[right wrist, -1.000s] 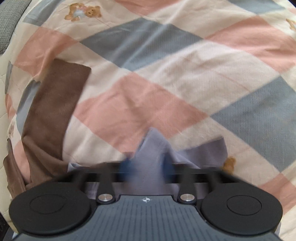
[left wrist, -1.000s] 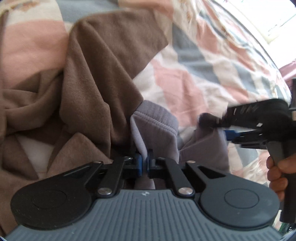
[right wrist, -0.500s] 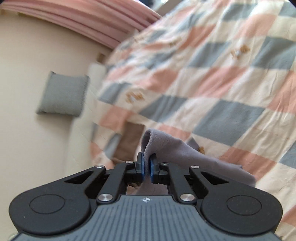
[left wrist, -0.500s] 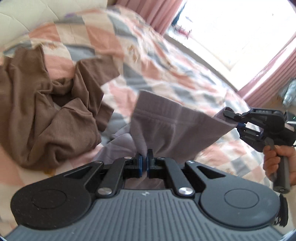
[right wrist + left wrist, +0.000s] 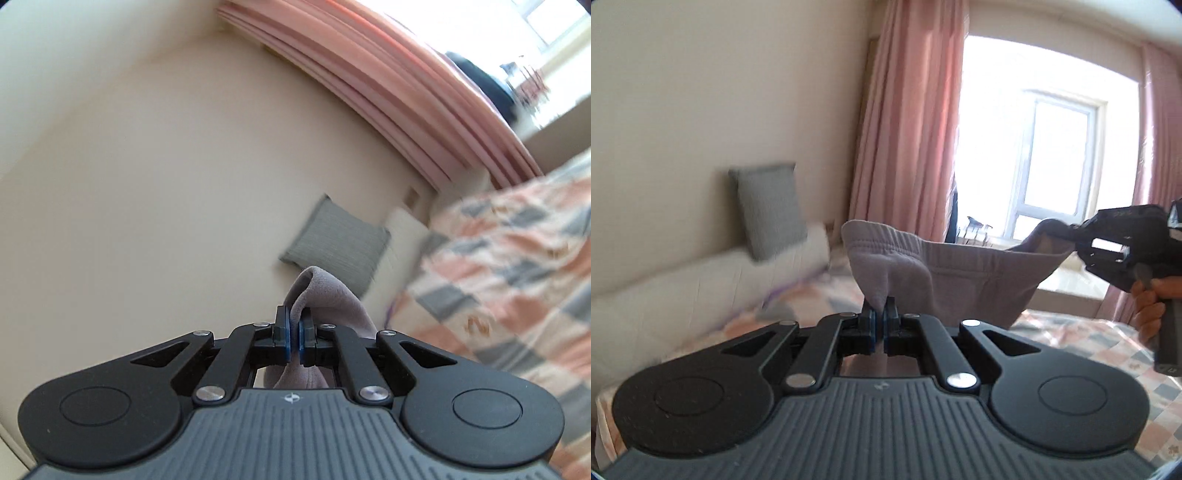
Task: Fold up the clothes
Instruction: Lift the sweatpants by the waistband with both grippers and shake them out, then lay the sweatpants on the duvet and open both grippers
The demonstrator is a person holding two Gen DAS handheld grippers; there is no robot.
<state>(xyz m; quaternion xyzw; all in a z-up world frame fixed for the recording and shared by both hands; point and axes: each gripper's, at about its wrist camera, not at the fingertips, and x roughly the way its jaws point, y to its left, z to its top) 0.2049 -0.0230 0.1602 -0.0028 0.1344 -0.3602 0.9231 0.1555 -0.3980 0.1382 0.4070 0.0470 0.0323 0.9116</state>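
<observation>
Lifted up off the bed (image 5: 1071, 332) now, one soft grey garment (image 5: 960, 269) hangs stretched between two grippers, left gripper (image 5: 879, 325) and right gripper (image 5: 294, 334) both pinching it tight.

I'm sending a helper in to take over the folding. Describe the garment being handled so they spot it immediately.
Look above the checked quilt on the bed, in front of the pink curtains. The grey garment hangs stretched in the air between the left gripper and the right gripper, each clamped on a corner. It is plain pale grey-lilac with a gathered waistband, unlike the patterned bedding below it.
</observation>
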